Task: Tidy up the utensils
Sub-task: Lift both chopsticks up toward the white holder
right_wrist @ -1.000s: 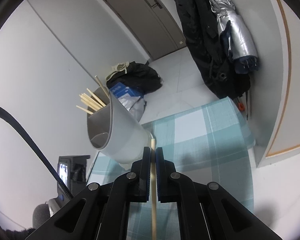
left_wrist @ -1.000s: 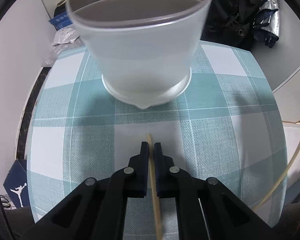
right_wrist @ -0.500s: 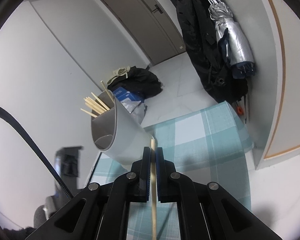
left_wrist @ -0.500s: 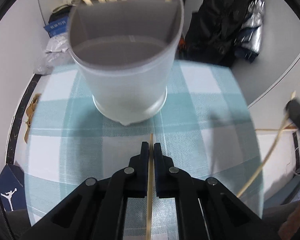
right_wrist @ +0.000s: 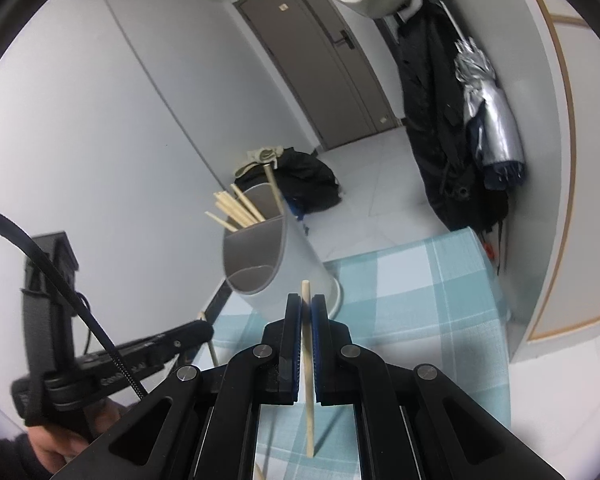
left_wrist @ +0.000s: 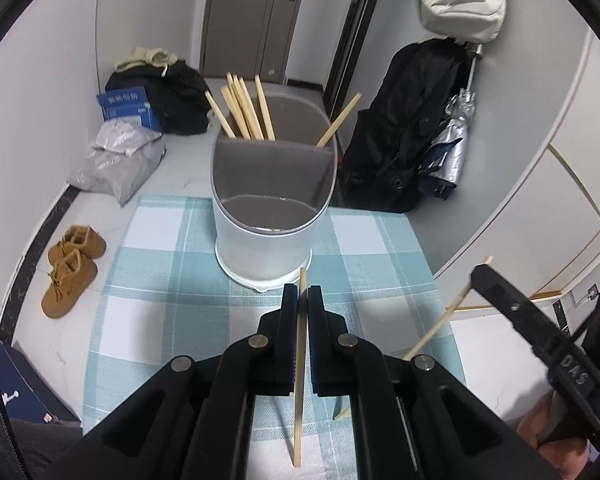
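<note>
Clamped in left gripper (left_wrist: 302,294): chopstick (left_wrist: 299,380), long axis 6-to-12, toward holder (left_wrist: 268,236). Likewise right gripper (right_wrist: 307,304), second chopstick (right_wrist: 308,384). Checked cloth (left_wrist: 160,280) beneath.

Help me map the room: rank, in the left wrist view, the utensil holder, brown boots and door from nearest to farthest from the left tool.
1. Utensil holder: on the checked cloth, straight ahead of the left tool.
2. Brown boots: on the floor, left.
3. Door: far wall.

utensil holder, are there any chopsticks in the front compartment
No: the chopsticks all stand behind the divider in the back compartment of the utensil holder; the front one shows only its bare floor.
</note>
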